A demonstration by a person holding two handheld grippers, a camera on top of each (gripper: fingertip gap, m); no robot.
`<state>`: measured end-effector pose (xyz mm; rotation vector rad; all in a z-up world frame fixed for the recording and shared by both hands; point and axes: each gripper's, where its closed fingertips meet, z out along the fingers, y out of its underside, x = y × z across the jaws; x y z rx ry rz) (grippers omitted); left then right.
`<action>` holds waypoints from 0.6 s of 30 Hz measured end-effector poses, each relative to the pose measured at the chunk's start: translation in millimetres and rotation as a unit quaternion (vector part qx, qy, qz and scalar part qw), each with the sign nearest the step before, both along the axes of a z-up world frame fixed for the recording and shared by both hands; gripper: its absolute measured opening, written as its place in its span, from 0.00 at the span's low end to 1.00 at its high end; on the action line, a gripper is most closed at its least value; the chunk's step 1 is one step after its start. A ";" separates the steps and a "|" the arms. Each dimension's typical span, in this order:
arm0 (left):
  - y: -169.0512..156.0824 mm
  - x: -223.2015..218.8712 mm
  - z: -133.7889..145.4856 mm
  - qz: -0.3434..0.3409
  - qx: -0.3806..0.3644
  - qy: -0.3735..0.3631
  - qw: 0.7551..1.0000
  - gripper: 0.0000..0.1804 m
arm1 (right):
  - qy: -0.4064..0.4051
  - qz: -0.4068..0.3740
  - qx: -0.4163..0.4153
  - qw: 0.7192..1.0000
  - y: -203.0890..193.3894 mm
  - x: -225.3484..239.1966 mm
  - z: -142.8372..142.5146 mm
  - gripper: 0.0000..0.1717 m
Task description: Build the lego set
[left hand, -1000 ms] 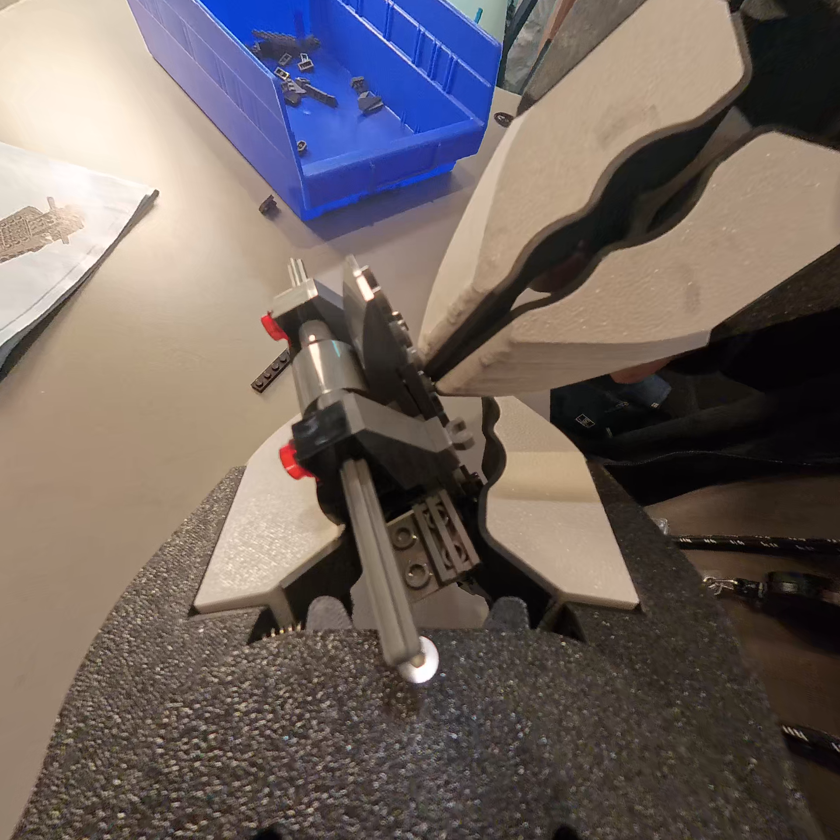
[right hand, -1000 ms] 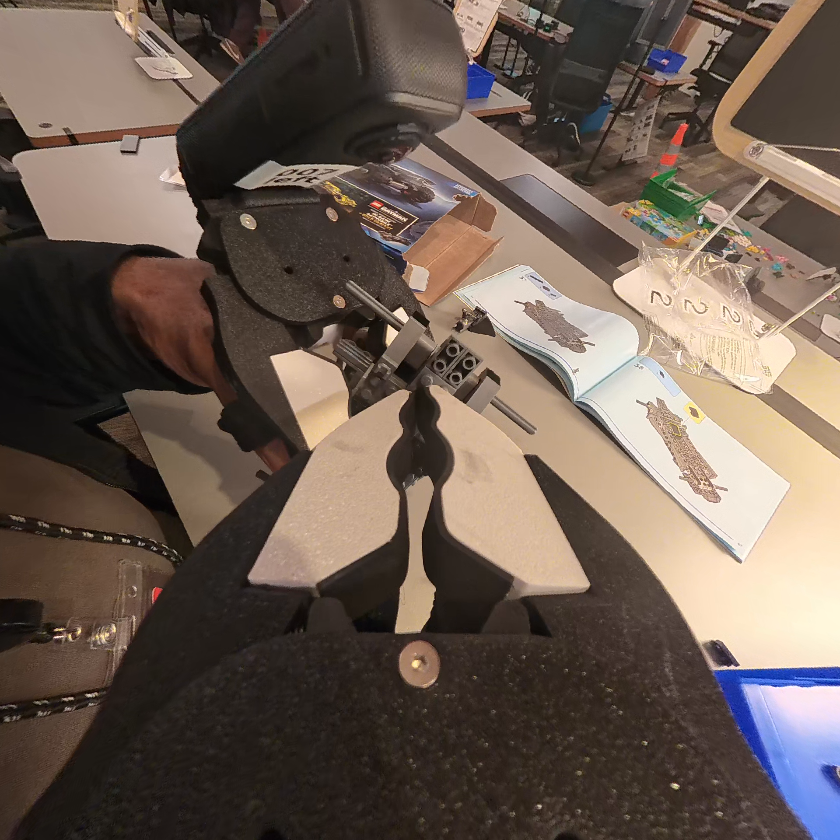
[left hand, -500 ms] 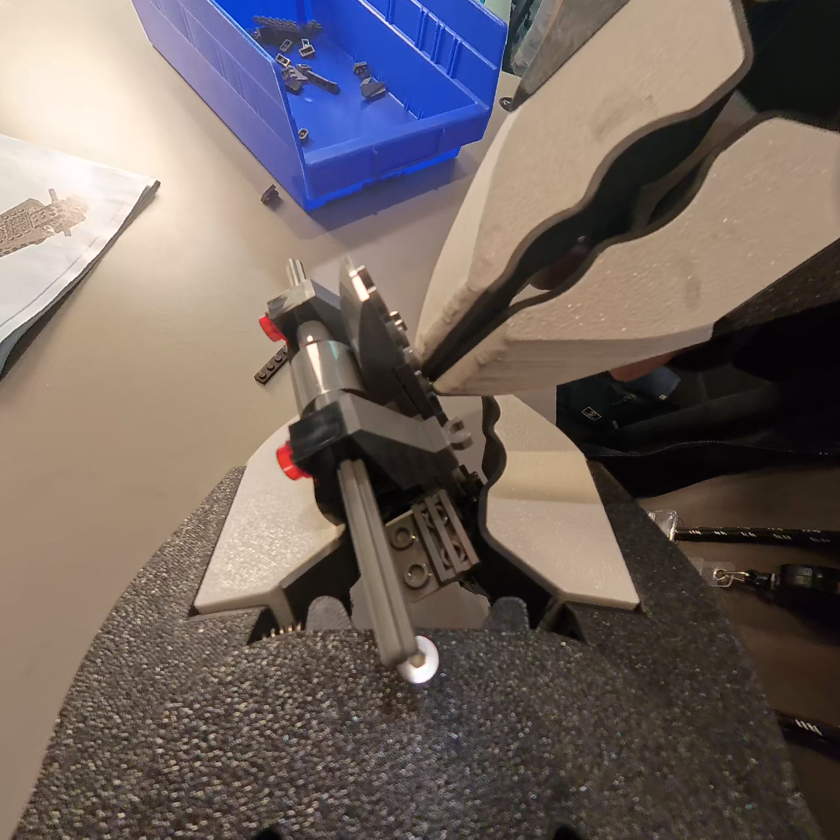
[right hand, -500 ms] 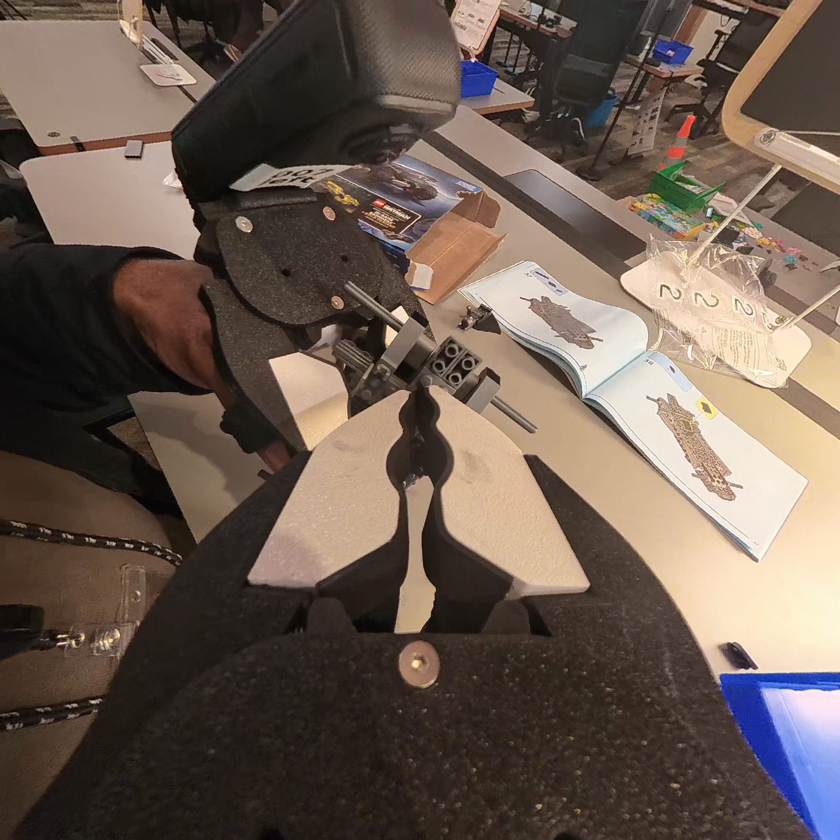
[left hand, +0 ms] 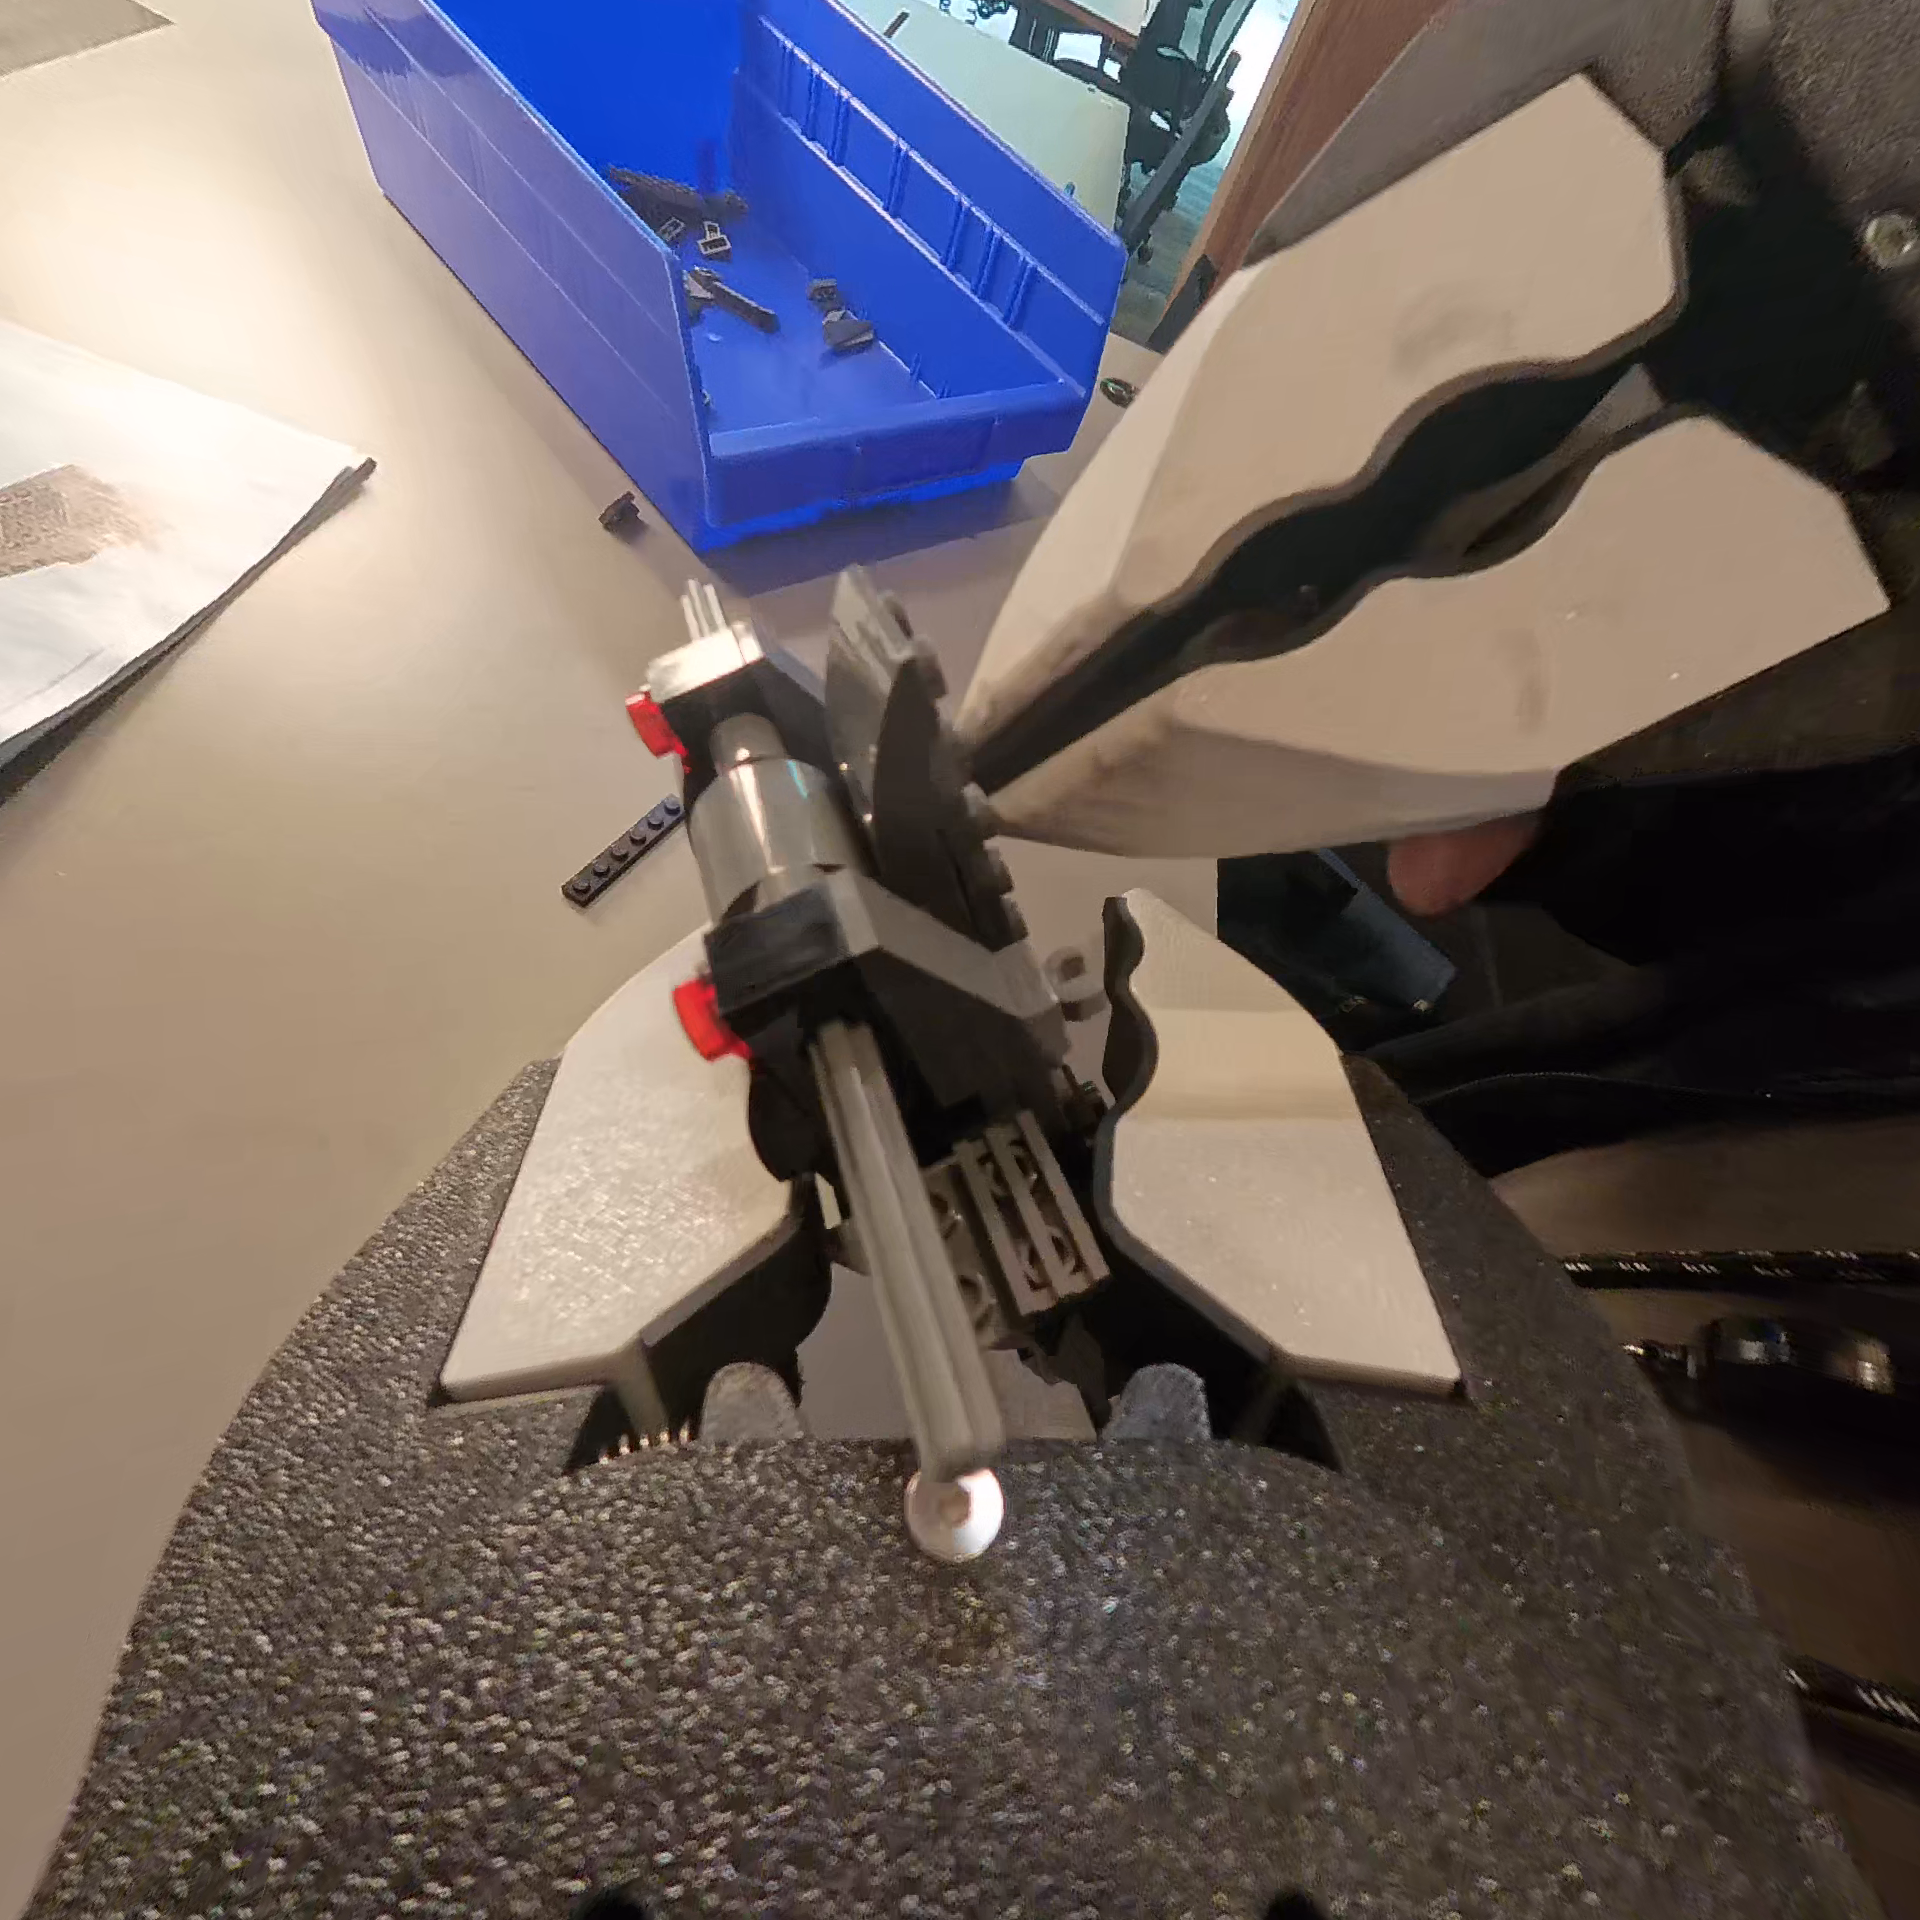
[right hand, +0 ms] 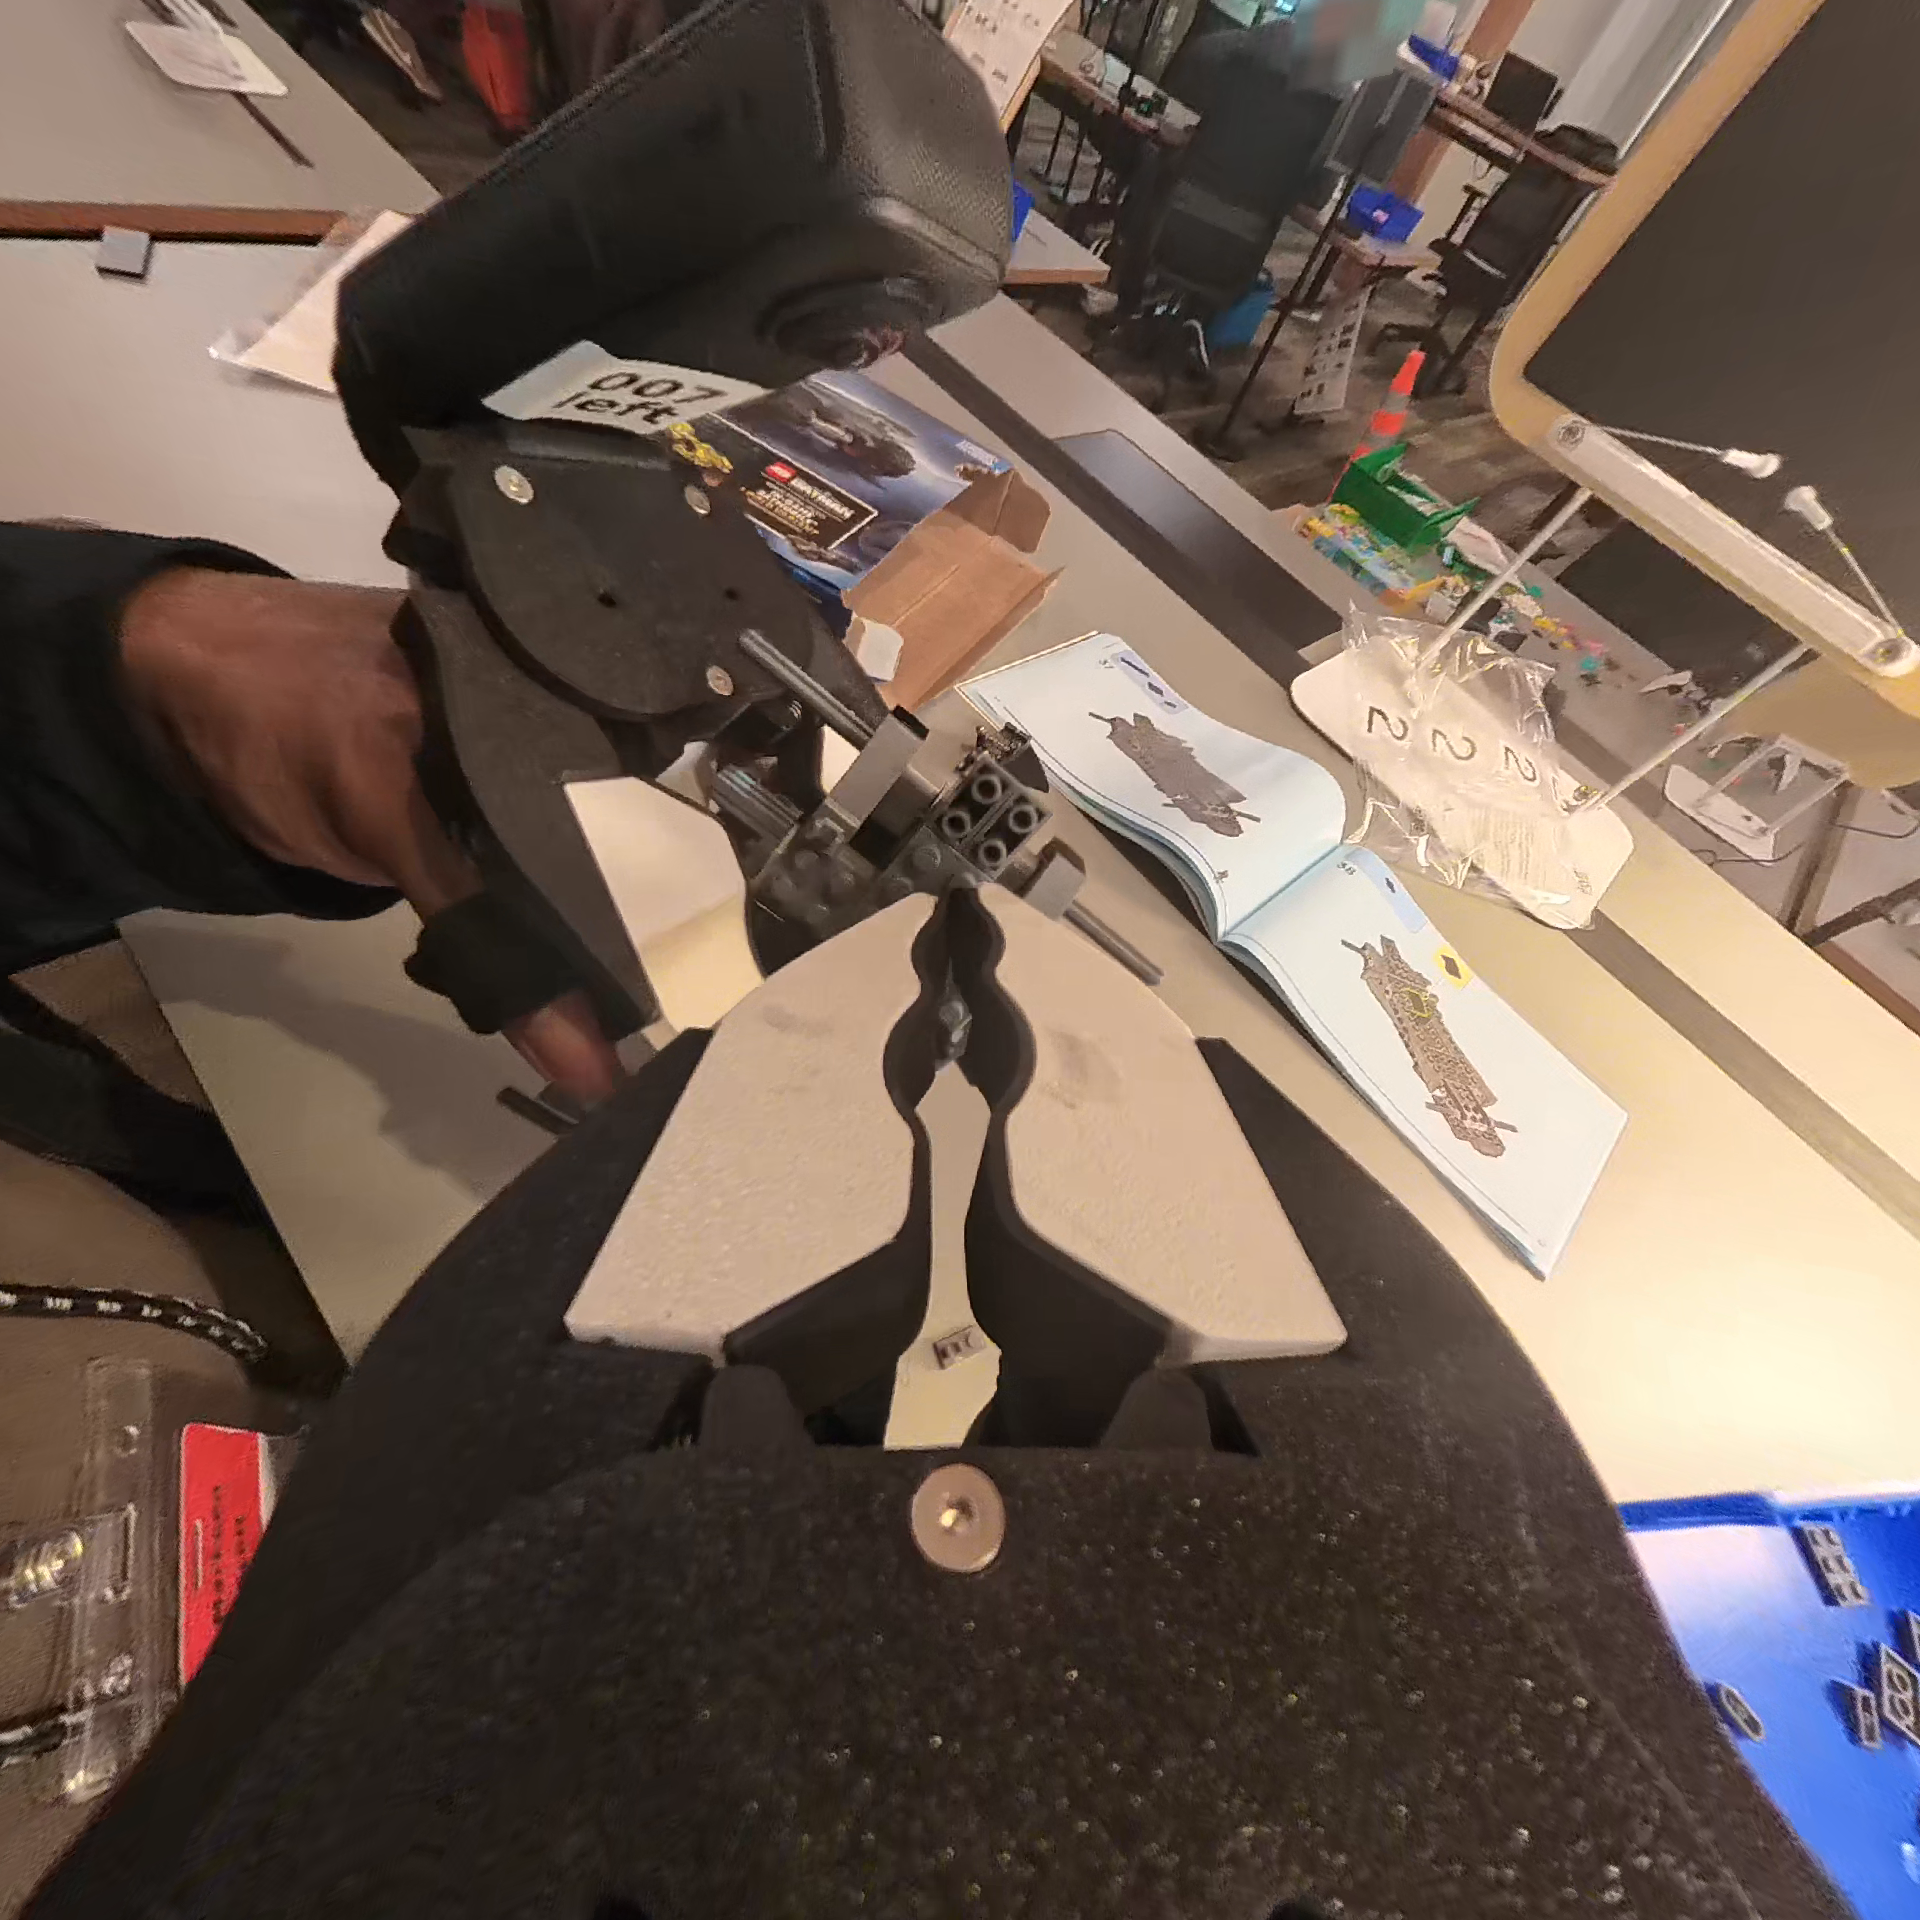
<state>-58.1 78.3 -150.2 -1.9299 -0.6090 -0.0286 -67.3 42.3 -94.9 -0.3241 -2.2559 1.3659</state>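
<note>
My left gripper (left hand: 904,935) is shut on a grey and black brick assembly (left hand: 790,831) with red studs and a long grey axle that points back at the camera. It holds the assembly above the table. My right gripper (right hand: 951,899) is shut, and its tips press against the assembly's dark studded plate (left hand: 914,790). The right gripper also shows in the left wrist view (left hand: 977,774), coming in from the upper right. In the right wrist view the assembly (right hand: 914,821) sits just past my closed tips. A small grey bit (right hand: 951,1023) shows in the hollow between the pads.
A blue bin (left hand: 883,468) with several small dark pieces stands behind the assembly. A thin black plate (left hand: 621,852) and a small black piece (left hand: 621,509) lie on the table. An open booklet (right hand: 1299,862), a cardboard box (right hand: 862,488) and a plastic bag (right hand: 1475,748) lie farther off. The gap from one gripper's tips to the other's is roughly 6 cm. My left gripper's tips are some 25 cm from the small black piece (left hand: 621,509).
Both grippers and the assembly have shifted a little together, and the bin and booklet have slid in the views. Both grasps are unchanged.
</note>
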 end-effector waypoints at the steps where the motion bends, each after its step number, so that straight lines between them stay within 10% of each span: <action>1: -0.1 -0.5 0.9 0.003 0.005 -0.002 1.000 0.31 | -0.001 -0.001 -0.004 1.000 -1.0 0.4 0.3 0.00; 18: -6.4 -3.2 -6.1 0.011 -0.039 0.027 0.999 0.31 | -0.022 -0.001 -0.011 1.000 -6.8 3.0 -3.6 0.00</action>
